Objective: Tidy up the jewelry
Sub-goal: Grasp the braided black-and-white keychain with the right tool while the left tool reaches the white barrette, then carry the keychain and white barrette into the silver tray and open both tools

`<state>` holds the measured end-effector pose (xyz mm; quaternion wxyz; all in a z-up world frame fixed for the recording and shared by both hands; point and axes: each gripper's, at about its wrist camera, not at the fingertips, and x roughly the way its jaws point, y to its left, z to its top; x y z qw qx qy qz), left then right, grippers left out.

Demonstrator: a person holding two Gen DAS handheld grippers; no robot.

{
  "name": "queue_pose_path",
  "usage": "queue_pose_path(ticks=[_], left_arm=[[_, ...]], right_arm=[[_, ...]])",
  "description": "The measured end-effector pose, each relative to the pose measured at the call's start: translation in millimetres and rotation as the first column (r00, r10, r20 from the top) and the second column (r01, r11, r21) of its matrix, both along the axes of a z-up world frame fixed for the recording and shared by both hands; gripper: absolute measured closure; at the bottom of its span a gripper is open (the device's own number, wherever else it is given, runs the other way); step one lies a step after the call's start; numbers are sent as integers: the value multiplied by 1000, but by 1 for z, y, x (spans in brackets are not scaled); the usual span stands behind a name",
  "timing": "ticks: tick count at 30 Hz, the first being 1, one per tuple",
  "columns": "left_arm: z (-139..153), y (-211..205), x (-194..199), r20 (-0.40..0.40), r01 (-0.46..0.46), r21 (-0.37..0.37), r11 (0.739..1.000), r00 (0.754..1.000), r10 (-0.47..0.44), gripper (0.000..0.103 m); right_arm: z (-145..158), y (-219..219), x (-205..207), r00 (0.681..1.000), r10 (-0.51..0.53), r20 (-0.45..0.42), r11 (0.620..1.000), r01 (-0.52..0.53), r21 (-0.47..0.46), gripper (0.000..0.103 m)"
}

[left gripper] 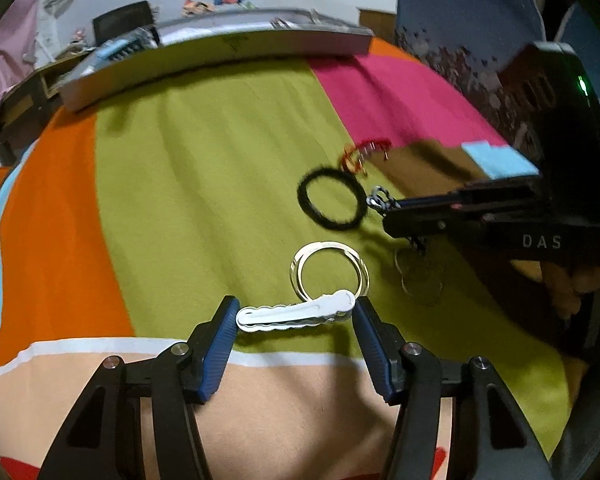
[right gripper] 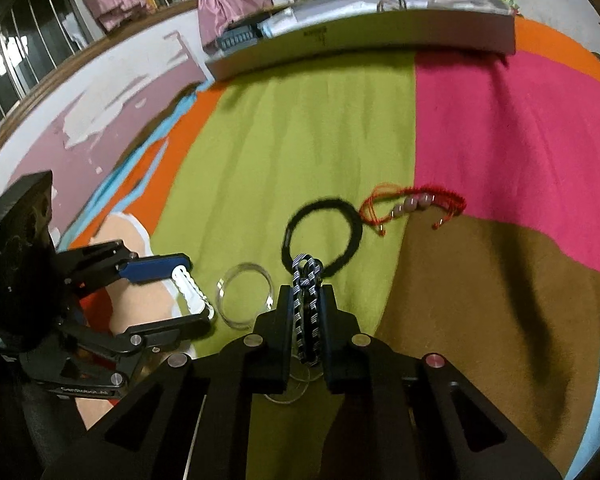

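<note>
The right gripper (right gripper: 307, 312) is clamped tight on a striped black-and-white cord (right gripper: 308, 300), whose knotted end sticks out past the fingertips; thin wire rings (left gripper: 420, 276) seem to hang from it beneath the tool, though motion blur makes their shape hard to read. The left gripper (left gripper: 296, 316) has its blue pads on either end of a white hair clip (left gripper: 296, 314), which spans the gap between them lengthwise. The pads touch or nearly touch the clip's tips, so the grip looks closed on it, just above or on the blanket.

Just beyond the clip lies a clear bangle (left gripper: 329, 270), flat on the green panel of the striped blanket (left gripper: 204, 168). Past that sits a black hair tie (left gripper: 332, 200), and right beside it, at the seam of the pink and brown panels, a red braided bracelet (right gripper: 414, 204) with pale beads. At the far edge of the blanket stands a long grey box (left gripper: 220, 60), open at the top, which is probably where the pieces are meant to go.

As a judgement, the sorting is at an early to middle stage: two items are in hand, while the bangle, hair tie and bracelet lie loose on the bed, well apart from the box. What the box already holds cannot be made out.
</note>
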<state>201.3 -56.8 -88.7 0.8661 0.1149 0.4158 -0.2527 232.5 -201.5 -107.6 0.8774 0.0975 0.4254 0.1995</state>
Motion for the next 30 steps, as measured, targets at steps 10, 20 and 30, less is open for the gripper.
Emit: queue_pose_path(ticks=[10, 20, 30], left_arm=[[47, 14, 14, 72, -98, -143, 985, 991, 109, 47], [138, -4, 103, 188, -132, -248, 960, 965, 182, 47], [138, -39, 221, 146, -205, -173, 963, 962, 231, 47]], right_arm=[[44, -14, -7, 989, -62, 132, 997, 55, 56, 92], [140, -65, 46, 948, -160, 275, 987, 162, 17, 92], [168, -101, 173, 934, -256, 251, 966, 260, 17, 92]])
